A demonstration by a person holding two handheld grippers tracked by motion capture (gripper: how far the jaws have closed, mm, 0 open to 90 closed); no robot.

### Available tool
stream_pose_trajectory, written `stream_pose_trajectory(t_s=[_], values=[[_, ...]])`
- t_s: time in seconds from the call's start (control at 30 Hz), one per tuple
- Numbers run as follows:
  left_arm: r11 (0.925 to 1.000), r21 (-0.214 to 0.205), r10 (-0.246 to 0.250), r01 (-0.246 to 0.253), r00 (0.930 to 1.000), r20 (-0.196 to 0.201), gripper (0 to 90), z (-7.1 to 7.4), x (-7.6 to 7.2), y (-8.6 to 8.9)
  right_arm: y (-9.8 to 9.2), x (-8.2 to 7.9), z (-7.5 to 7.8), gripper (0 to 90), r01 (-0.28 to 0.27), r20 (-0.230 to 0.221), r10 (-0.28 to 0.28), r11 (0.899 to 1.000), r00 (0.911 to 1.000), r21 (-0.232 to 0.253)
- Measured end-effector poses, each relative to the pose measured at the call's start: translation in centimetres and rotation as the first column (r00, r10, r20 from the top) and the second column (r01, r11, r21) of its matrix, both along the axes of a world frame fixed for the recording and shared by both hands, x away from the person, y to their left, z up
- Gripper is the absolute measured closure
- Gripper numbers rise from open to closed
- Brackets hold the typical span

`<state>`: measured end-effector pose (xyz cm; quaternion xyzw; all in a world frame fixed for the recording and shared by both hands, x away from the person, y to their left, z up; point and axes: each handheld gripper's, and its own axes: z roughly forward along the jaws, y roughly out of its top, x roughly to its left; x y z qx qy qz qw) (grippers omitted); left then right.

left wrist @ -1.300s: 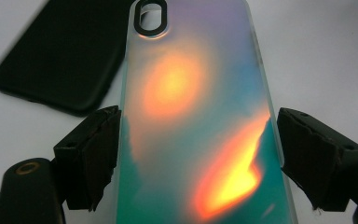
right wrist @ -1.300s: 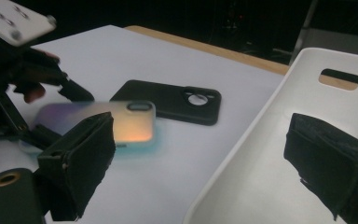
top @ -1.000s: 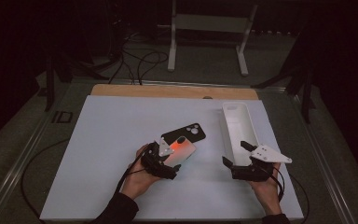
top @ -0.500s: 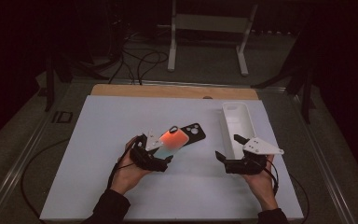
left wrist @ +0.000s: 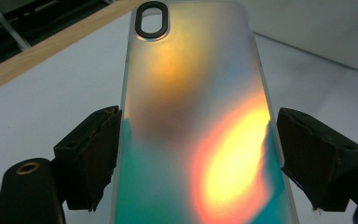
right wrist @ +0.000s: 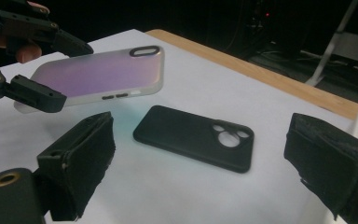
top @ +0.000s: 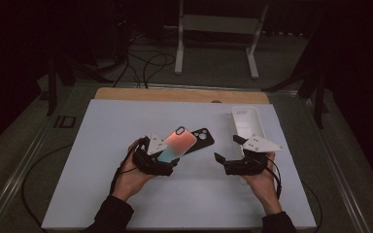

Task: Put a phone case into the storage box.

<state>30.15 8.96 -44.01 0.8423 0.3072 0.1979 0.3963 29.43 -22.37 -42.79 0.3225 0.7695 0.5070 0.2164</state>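
the iridescent phone case is clamped by its long edges in the left gripper, lifted off the white mat and tilted. just right of that case, the black phone case lies flat on the mat. further right, the right gripper hangs with jaws wide apart, empty, beside the white tray.

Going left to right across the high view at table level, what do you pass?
left gripper → iridescent case in its jaws → black case → right gripper → white tray
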Motion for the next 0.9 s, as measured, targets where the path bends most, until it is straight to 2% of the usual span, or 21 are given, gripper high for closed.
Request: stream_pose_trajectory(t_s=[0.2, 0.5, 0.73, 0.9], values=[[0.9999, -0.011, -0.007, 0.008, 0.9999, 0.013, 16.5, 0.4, -0.3, 0.0, 1.2, 0.4, 0.3, 8.3, -0.025, -0.006, 0.025, 1.000, 0.9997, 0.005], [0.9992, -0.023, -0.031, 0.031, 0.9989, 0.037, 16.5, 0.9, -0.9, -0.4, 3.0, 1.0, 0.7, 8.3, -0.077, -0.046, 0.080, 0.996, 0.9958, 0.054], [0.9979, -0.032, -0.054, 0.056, 0.9964, 0.066, 16.5, 1.4, -1.5, -0.9, 3.9, 1.4, 0.6, 8.4, -0.104, -0.098, 0.115, 0.988, 0.9885, 0.114], [0.9960, -0.056, -0.066, 0.070, 0.9951, 0.074, 16.5, 1.6, -1.7, -1.1, 4.5, 1.6, 0.5, 10.7, -0.122, -0.130, 0.139, 0.984, 0.9817, 0.131]])
